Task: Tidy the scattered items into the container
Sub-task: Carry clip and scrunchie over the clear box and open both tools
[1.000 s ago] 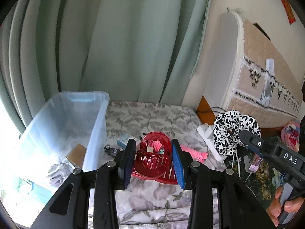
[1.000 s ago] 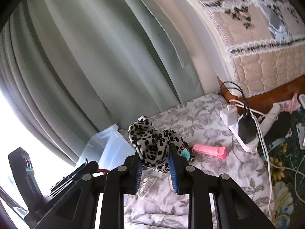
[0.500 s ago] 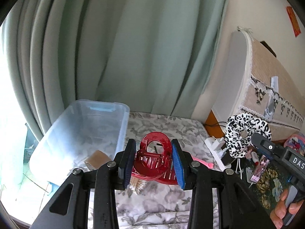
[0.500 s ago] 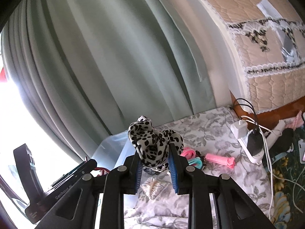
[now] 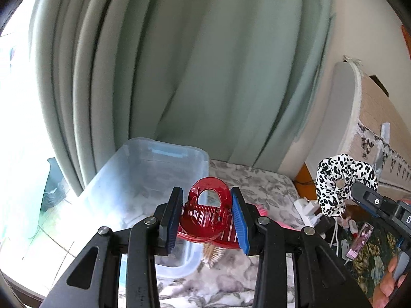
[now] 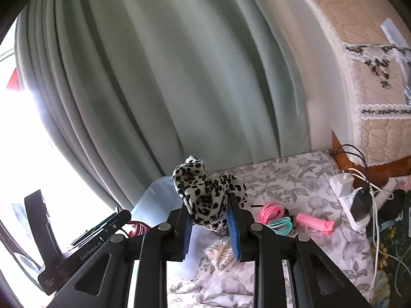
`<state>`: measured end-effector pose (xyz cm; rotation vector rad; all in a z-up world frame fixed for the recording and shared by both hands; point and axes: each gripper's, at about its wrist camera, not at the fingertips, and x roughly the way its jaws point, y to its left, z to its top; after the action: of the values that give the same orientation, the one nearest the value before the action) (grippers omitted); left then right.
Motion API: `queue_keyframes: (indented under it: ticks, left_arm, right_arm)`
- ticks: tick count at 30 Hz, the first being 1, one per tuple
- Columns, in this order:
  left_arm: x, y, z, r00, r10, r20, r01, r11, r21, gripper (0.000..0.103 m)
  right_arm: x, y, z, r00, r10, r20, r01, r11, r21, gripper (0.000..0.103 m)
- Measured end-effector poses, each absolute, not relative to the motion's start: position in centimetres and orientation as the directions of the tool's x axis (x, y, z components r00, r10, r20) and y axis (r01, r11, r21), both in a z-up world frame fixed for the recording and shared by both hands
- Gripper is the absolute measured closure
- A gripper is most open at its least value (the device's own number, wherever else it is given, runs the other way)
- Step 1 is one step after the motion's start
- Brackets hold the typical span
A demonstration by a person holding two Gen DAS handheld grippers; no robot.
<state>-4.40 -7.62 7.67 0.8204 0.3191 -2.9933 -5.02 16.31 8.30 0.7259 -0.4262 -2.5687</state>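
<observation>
**Both grippers loaded beside the bin**

The left gripper point(image 5: 206, 220) has its jaws clenched on a red hair claw point(image 5: 205, 211), held in the air at the near right corner of the clear bin point(image 5: 143, 179). The bin stands on a floral bed cover point(image 5: 259, 192), in front of green curtains point(image 5: 179, 64).

The right gripper point(image 6: 210, 228) has its jaws clenched on a leopard scrunchie point(image 6: 205, 197), raised above the cover just right of the bin point(image 6: 159, 200).

Loose on the cover lie a bag of cotton swabs point(image 6: 221, 254) under the right jaws, pink and teal coil ties point(image 6: 276, 215) touching each other, and a pink roller point(image 6: 314, 223) just beside them. A power strip point(image 6: 354, 205) with plugged chargers sits at the cover's right edge. A hand point(image 5: 388, 285) holds the right gripper's handle, low in the left view's right corner.
</observation>
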Motion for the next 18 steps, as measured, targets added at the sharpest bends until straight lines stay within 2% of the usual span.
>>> queue_keyframes:
  ticks: [18]
  left_arm:
    - [-3.4,-15.2,5.7,-0.841,-0.045,-0.539,0.216,-0.942,-0.258,0.064]
  right_arm:
    - [-8.0,6.5,6.9,-0.657,-0.573,-0.490,0.456,-0.819,0.348,0.076]
